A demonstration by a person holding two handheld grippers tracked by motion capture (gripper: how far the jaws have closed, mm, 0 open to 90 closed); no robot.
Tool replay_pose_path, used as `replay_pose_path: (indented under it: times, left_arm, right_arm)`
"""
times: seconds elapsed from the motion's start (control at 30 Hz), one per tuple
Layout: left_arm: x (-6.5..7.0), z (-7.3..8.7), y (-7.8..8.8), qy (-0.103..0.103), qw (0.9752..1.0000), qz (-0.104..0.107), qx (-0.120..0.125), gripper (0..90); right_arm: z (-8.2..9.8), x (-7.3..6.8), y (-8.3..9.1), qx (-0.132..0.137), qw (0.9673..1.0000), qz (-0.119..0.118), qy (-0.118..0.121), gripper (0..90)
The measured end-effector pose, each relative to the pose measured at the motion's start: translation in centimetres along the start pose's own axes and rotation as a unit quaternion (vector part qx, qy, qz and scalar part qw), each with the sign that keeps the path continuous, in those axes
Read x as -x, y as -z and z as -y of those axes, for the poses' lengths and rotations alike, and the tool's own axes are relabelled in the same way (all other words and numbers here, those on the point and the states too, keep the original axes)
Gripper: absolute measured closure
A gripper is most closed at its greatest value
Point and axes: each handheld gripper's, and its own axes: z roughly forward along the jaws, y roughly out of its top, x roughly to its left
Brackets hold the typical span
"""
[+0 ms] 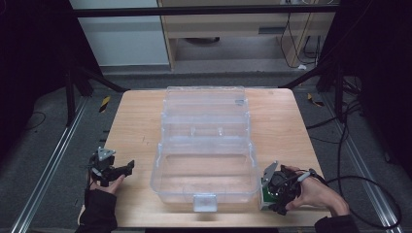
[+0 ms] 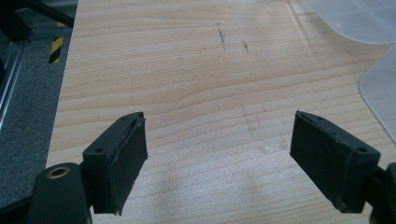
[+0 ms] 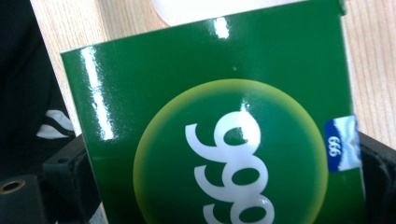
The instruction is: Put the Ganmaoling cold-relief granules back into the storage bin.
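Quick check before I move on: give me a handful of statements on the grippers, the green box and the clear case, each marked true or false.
1. The right gripper holds a green box between its jaws. True.
2. The left gripper is clamped on the clear case. False: its jaws stand wide apart over bare wooden table, holding nothing.
3. The clear case lies open on the table. True: its lid is folded back, away from the person.
4. The green box already sits inside the case. False: it is at the case's right outer side, in the right gripper.
5. The box shows white digits on a round yellow-edged emblem. True.
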Motion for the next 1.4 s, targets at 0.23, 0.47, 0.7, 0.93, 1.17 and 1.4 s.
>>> replay_pose_path:
  times: [0.23,0.47,0.7,0.93,1.17,1.4]
  left_arm:
    - [0.0,0.0,0.0,0.001,1.0,0.001,0.0,18.0]
    - [0.0,0.0,0.0,0.0,1.0,0.001,0.0,18.0]
    - [0.0,0.0,0.0,-0.001,1.0,0.0,0.0,18.1]
    - [0.1,0.0,0.0,-0.002,1.0,0.0,-0.001,18.0]
    - [0.1,0.0,0.0,-0.003,1.0,0.0,-0.001,18.1]
    - [0.1,0.0,0.0,-0.002,1.0,0.001,-0.001,18.1]
  right_arm:
    - [0.4,0.1,0.2,0.008,0.9999,-0.007,0.003,12.3]
    - [1.0,0.2,0.5,0.025,0.9996,-0.015,-0.006,15.8]
    - [1.5,-0.1,1.2,0.028,0.9994,-0.017,-0.015,16.2]
    - [2.3,-0.6,3.2,0.049,0.9984,-0.002,-0.029,16.1]
    - [2.6,-1.1,5.8,0.073,0.9966,0.014,-0.035,16.1]
    - [2.2,-1.7,8.3,0.091,0.9951,0.026,-0.028,16.0]
